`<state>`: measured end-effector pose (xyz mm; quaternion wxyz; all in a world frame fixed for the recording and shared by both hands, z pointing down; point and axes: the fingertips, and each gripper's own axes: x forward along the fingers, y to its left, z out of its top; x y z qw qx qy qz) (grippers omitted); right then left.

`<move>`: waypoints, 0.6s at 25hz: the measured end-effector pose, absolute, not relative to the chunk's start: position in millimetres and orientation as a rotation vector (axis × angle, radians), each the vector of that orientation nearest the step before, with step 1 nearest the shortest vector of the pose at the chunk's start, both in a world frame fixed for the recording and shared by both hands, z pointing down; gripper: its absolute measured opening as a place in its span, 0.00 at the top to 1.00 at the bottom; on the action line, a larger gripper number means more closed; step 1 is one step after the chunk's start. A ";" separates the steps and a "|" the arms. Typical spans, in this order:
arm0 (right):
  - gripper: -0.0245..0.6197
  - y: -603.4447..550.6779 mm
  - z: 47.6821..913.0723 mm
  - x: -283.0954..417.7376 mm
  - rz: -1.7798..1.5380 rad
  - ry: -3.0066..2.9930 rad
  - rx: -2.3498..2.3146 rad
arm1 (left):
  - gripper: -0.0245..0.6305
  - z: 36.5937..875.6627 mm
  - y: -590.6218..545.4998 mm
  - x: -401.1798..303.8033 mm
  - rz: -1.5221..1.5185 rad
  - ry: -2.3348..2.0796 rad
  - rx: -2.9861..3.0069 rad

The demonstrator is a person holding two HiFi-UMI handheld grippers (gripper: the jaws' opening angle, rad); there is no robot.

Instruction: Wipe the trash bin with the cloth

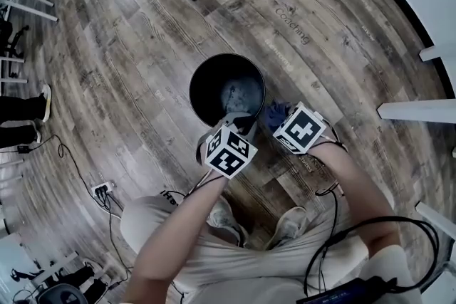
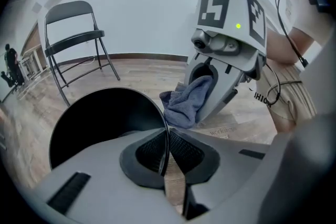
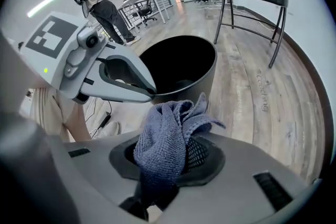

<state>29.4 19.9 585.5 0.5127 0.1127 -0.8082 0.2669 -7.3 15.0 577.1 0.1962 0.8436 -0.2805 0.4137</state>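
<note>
Pinched between the pads of the left hand-held gripper (image 2: 167,150) is the rim of the black trash bin (image 2: 100,118), as shown plainly by that gripper's view alone. Only the head view shows the bin's scuffed grey bottom. The bin stands upright on the wooden floor (image 1: 128,46), mouth upward. A bunched blue cloth (image 3: 160,139) is clamped in the right hand-held gripper (image 3: 167,157), just outside the rim.

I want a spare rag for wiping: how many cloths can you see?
1. A blue-grey cloth is clamped in the right gripper, beside the trash bin. None shows inside the bin, though its dark inside could hide one.
</note>
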 end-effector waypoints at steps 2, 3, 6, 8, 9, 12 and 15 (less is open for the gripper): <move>0.79 20.1 587.1 30.3 0.651 -1.946 0.291 | 0.94 575.6 12.3 -5.5 1.127 -0.794 2.352; 0.79 18.4 588.3 30.3 0.655 -1.950 0.310 | 0.94 572.5 9.9 -4.7 1.087 -0.798 2.352; 0.79 12.0 590.9 26.4 0.657 -1.960 0.351 | 0.85 550.9 -4.5 -4.6 0.925 -0.832 2.372; 0.79 9.6 590.7 21.3 0.656 -1.959 0.349 | 0.81 540.8 -8.4 -9.9 0.942 -0.848 2.397; 0.79 9.4 590.9 19.0 0.660 -1.955 0.343 | 0.81 540.5 -7.0 -13.2 0.976 -0.845 2.401; 0.79 10.0 593.4 12.2 0.664 -1.940 0.326 | 0.80 552.2 6.5 -21.0 1.061 -0.789 2.378; 0.79 10.2 598.0 4.7 0.653 -1.931 0.317 | 0.80 563.8 17.8 -23.9 1.129 -0.741 2.389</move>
